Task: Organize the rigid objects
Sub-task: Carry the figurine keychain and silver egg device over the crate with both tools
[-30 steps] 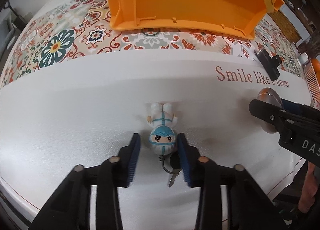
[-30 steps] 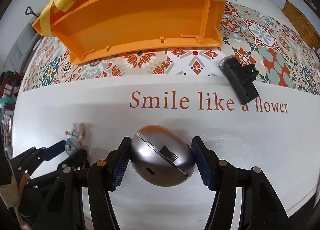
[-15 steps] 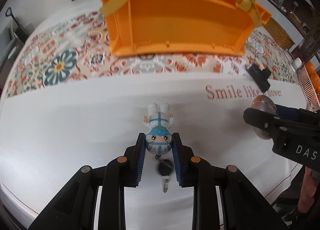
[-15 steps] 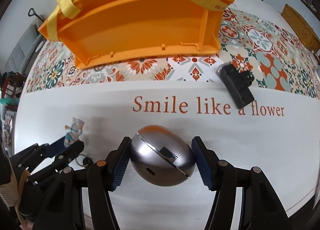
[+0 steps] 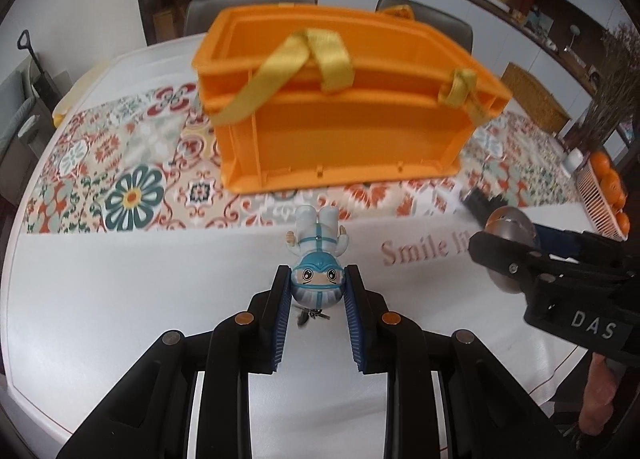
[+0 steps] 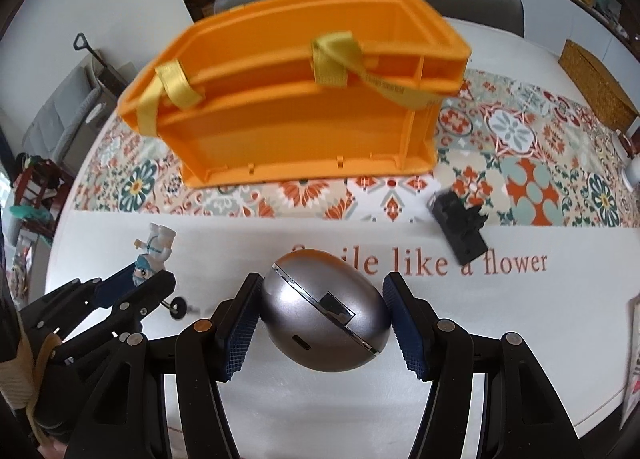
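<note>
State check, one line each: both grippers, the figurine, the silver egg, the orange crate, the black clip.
Left gripper: shut on the figurine's head.
Figurine: gripped, keyring dangling under it.
Right gripper: shut on the silver egg.
Silver egg: gripped at both sides.
Orange crate: open-topped, no contents visible, straps draped across.
Black clip: lying loose on the table.

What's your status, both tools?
Left tool shut on figurine keychain. Right tool shut on silver egg case. Orange crate ahead, path unobstructed.

Even indoor light, soft shadows, strong fisheye bending at dark corners; the orange crate (image 5: 340, 107) is motion-blurred
</note>
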Demonstrator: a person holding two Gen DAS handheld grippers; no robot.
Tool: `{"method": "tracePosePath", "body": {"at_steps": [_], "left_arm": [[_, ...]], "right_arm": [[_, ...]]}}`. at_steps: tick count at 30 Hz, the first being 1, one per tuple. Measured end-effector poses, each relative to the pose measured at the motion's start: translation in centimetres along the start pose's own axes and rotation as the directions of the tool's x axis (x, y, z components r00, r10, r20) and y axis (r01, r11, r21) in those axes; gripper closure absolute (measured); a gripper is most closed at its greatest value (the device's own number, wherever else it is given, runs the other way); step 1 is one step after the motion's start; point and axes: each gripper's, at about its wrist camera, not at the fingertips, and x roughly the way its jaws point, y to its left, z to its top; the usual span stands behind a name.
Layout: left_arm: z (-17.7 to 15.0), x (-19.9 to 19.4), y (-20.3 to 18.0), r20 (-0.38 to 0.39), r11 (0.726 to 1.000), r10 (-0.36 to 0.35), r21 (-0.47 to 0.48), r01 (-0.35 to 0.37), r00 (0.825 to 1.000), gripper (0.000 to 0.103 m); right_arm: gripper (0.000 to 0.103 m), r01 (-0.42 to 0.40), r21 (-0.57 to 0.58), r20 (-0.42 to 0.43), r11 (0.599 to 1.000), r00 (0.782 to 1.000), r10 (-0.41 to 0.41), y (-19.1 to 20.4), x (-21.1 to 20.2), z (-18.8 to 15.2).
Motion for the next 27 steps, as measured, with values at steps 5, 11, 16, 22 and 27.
{"method": "tracePosePath", "body": {"at_steps": [5, 11, 16, 22, 27], "left_arm": [[1.3, -1.6, -0.5, 0.061, 1.000, -0.018, 0.016, 0.017, 0.998, 0.076], [2.9, -3.4, -1.0, 0.119, 0.999, -0.032, 0.033, 0.028, 0.992, 0.076], [4.3, -4.8, -1.2, 0.164, 0.999, -0.033, 0.038, 0.027, 0.986, 0.076], [5.7, -5.9, -1.2, 0.192, 0.999, -0.031, 0.042, 0.023, 0.981, 0.076], [7.0, -6.4, -1.2, 0.212, 0.999, -0.031, 0.041, 0.022, 0.977, 0.076]], "right_arm": [[0.041, -0.010, 0.006, 0.039, 1.000, 0.999, 0.010, 0.0, -1.4, 0.8], [0.041, -0.022, 0.010, 0.082, 1.000, 0.996, 0.021, -0.1, -3.1, 2.0], [0.041, -0.036, 0.009, 0.128, 0.999, 0.991, 0.034, -0.1, -4.8, 3.1], [0.041, -0.051, 0.000, 0.176, 0.999, 0.983, 0.050, 0.2, -6.3, 4.3], [0.041, -0.058, -0.011, 0.204, 0.998, 0.977, 0.059, 0.4, -6.9, 5.4]]}}
